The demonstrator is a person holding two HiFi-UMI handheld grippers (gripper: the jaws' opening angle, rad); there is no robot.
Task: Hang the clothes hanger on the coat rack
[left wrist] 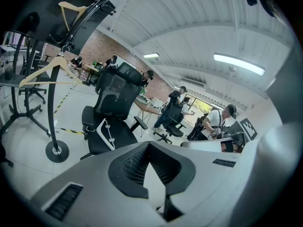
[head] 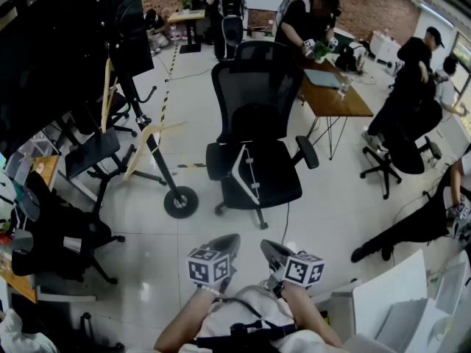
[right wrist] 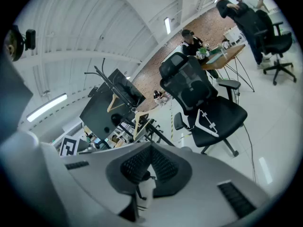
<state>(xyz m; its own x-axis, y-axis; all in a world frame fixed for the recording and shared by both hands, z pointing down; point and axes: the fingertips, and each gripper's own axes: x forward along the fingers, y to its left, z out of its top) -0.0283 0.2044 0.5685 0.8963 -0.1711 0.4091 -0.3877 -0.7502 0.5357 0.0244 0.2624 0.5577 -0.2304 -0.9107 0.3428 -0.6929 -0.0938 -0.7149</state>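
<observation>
Fig.: left gripper (left wrist: 148, 144) & right gripper (right wrist: 151, 148) are both sitting pinched together, empty, while the white plastic clothes hanger (head: 249, 173) is lying flat on the black mesh office chair (head: 254, 112), well apart from the black coat rack (head: 163, 169); likely risk: thin bar slipping from a shallow pinch en route.

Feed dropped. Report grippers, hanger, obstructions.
Left gripper and right gripper shut, empty. White hanger on black office chair seat, untouched. Coat rack left of chair, holding two wooden hangers. Nothing blocking.
</observation>
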